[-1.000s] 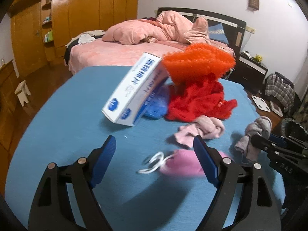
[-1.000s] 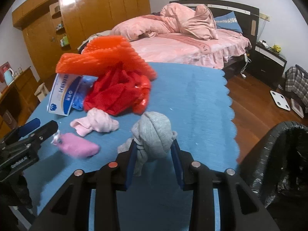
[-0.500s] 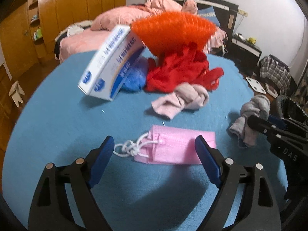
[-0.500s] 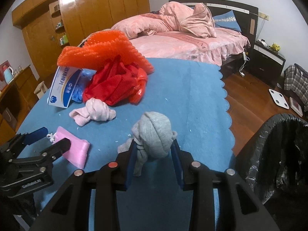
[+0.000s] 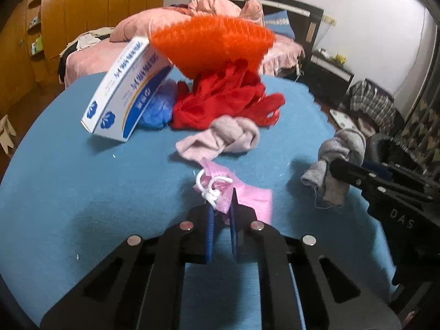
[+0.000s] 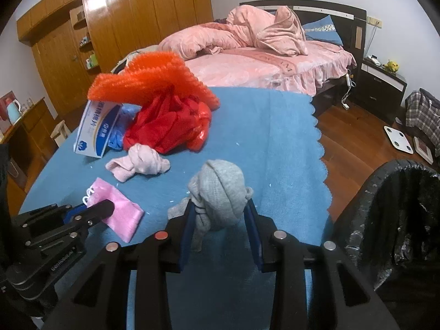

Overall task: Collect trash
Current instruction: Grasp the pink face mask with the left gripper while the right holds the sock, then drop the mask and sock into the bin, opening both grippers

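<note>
A pink face mask (image 5: 253, 200) with white ear loops lies crumpled on the blue tablecloth (image 5: 82, 178). My left gripper (image 5: 221, 203) is closing its jaws on it, and the blue pads pinch its bunched near edge. From the right wrist view the mask (image 6: 121, 214) sits at lower left with the left gripper (image 6: 107, 207) on it. My right gripper (image 6: 220, 206) is shut on a balled grey sock (image 6: 220, 184), held just above the cloth. The same sock (image 5: 341, 148) shows at the right of the left wrist view.
A knotted pink sock (image 5: 228, 137) lies just beyond the mask. Behind it are a red plastic bag (image 5: 228, 99), orange foam netting (image 5: 217, 44), a white-and-blue box (image 5: 123, 90) and a blue glove (image 5: 159, 104). A black-lined trash bin (image 6: 398, 220) stands right of the table.
My left gripper went from wide open around the mask to pinched on its near edge, which bunched up. The right gripper kept still with the grey sock.
</note>
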The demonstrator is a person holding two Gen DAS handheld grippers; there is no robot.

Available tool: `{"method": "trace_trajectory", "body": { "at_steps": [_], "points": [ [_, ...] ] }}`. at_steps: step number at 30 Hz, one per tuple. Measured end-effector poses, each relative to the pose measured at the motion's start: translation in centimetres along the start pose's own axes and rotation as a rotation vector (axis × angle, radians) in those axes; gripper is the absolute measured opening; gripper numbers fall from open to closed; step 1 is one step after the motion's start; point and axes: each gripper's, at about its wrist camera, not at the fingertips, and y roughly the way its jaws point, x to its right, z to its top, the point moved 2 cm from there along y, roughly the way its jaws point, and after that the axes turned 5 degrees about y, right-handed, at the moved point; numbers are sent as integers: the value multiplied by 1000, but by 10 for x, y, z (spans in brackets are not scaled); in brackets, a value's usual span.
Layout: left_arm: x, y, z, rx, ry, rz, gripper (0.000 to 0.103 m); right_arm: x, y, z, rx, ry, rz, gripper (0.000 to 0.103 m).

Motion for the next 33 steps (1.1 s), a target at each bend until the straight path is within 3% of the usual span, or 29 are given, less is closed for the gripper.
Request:
{"method": "trace_trajectory", "body": {
  "at_steps": [20, 33],
  "points": [
    [53, -46, 38, 116, 77, -62, 9, 37, -74, 14, 116, 42, -34, 35],
    [146, -50, 50, 145, 191, -226, 9, 116, -134, 0, 168, 126, -168, 35]
  ]
}}
